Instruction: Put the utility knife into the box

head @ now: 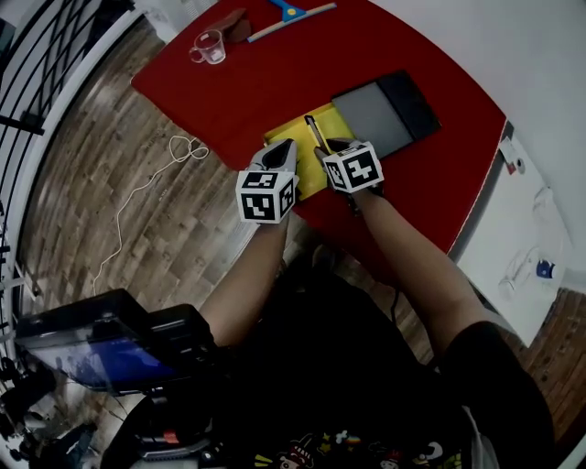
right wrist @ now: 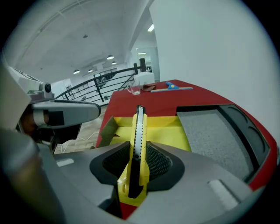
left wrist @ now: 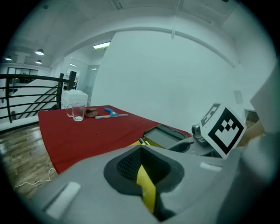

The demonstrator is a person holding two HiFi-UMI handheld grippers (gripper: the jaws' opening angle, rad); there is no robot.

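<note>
The yellow utility knife with its black slider stands between the jaws of my right gripper, which is shut on it. Its tip points out over the open yellow box. In the head view the knife hangs over the box at the near edge of the red table. My left gripper is shut on a yellow edge of the box, at the box's left side. Both marker cubes hide most of the box from above.
A grey foam pad in a black frame lies right of the box. A glass cup, a brown object and a blue-handled tool sit at the table's far end. A white cable lies on the wooden floor.
</note>
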